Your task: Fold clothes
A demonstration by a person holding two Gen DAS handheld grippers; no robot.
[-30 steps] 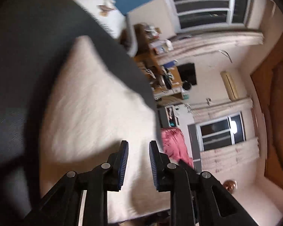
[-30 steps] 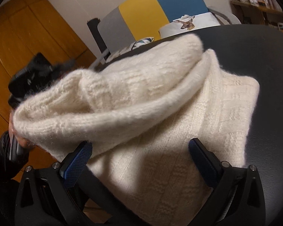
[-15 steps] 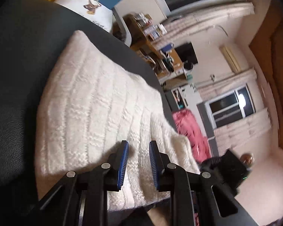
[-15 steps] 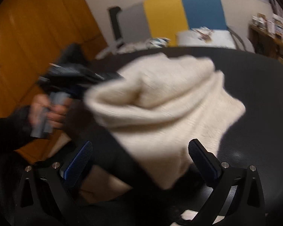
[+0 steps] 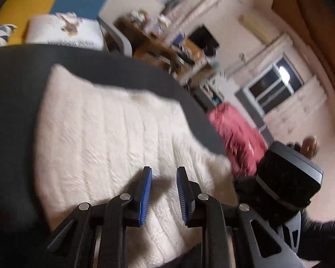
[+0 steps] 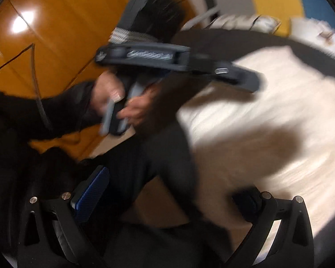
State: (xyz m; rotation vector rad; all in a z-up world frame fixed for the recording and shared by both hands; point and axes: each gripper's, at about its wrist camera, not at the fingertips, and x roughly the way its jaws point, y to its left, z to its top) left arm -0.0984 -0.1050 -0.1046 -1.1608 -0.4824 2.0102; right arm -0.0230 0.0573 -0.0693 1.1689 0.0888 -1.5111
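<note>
Garment: cream sweater (image 5: pixel 105 138) laid flat on dark table (image 5: pixel 13 102) | nearer: left gripper (image 5: pixel 164 192), above near hem, narrowly parted, empty | right gripper (image 6: pixel 174 192): wide open, nothing held

Sweater dropped flat, my right gripper pulled clear

The cream cable-knit sweater (image 6: pixel 279 116), bunched up between my right gripper's (image 6: pixel 174 203) fingers a second ago, now lies flat on the round black table (image 6: pixel 163 156) beyond its right finger; my left gripper (image 5: pixel 164 192) has rolled over it.
</note>
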